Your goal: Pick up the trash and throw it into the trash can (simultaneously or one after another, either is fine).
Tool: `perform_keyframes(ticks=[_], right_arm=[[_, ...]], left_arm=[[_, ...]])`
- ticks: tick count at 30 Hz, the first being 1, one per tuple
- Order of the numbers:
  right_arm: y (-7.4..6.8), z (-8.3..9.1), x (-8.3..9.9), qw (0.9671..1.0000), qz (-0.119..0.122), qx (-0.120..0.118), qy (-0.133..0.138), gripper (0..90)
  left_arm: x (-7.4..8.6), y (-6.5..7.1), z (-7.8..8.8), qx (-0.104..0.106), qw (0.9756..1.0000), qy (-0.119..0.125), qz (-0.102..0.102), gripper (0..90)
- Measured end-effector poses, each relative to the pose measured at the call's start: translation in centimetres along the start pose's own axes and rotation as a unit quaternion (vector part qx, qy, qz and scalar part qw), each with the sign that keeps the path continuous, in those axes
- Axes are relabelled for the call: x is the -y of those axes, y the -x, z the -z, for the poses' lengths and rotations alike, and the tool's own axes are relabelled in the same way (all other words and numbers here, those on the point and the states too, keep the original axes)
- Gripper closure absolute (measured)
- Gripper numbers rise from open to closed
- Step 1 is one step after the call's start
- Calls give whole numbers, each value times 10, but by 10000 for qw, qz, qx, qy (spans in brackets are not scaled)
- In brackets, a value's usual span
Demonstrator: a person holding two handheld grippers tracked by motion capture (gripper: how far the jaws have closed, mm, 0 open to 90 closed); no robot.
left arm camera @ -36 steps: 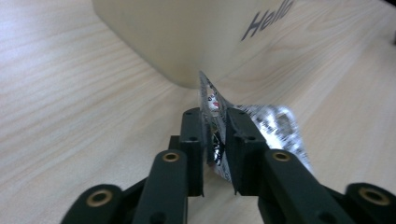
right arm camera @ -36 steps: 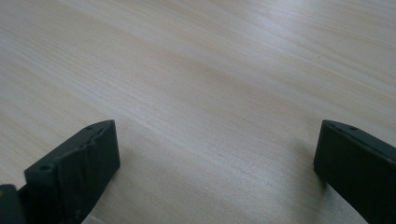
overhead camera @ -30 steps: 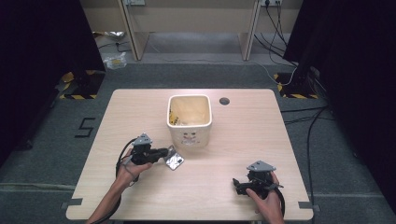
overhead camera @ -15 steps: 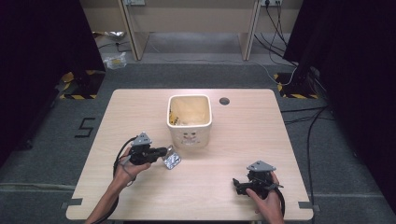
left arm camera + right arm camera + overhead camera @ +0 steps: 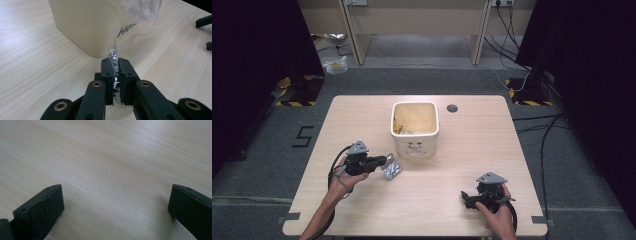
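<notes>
At the left, a silvery blister pack [image 5: 392, 171] is pinched edge-on between the closed jaws of the left gripper [image 5: 385, 161], held just beside the cream bin [image 5: 414, 145] and short of its rim. The thin foil could be let slip or be bent if it were knocked against the bin wall during the lift. At the right, the right gripper [image 5: 466, 198] is rested on the table [image 5: 492, 130] with jaws spread wide and nothing between them. The pale wood-grain table is surrounded by grey carpet and dark curtains.
</notes>
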State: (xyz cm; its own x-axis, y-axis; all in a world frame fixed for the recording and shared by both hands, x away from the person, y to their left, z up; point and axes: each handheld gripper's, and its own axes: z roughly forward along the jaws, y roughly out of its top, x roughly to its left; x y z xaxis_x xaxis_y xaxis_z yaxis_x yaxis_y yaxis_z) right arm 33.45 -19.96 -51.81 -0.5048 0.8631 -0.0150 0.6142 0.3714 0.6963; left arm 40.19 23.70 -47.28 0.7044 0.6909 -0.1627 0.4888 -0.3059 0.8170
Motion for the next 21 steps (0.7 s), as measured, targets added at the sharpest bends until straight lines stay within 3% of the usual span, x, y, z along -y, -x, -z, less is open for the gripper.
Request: perform_keyframes(ticks=[11, 21], right_arm=[[0, 0, 0, 10000, -4, -9, -9, 4], [0, 0, 0, 10000, -7, -18, -10, 3]], left_arm=[[-3, -6, 10, -96, 9999, 72, 29, 828], [-10, -18, 30, -294, 9991, 294, 115, 828]])
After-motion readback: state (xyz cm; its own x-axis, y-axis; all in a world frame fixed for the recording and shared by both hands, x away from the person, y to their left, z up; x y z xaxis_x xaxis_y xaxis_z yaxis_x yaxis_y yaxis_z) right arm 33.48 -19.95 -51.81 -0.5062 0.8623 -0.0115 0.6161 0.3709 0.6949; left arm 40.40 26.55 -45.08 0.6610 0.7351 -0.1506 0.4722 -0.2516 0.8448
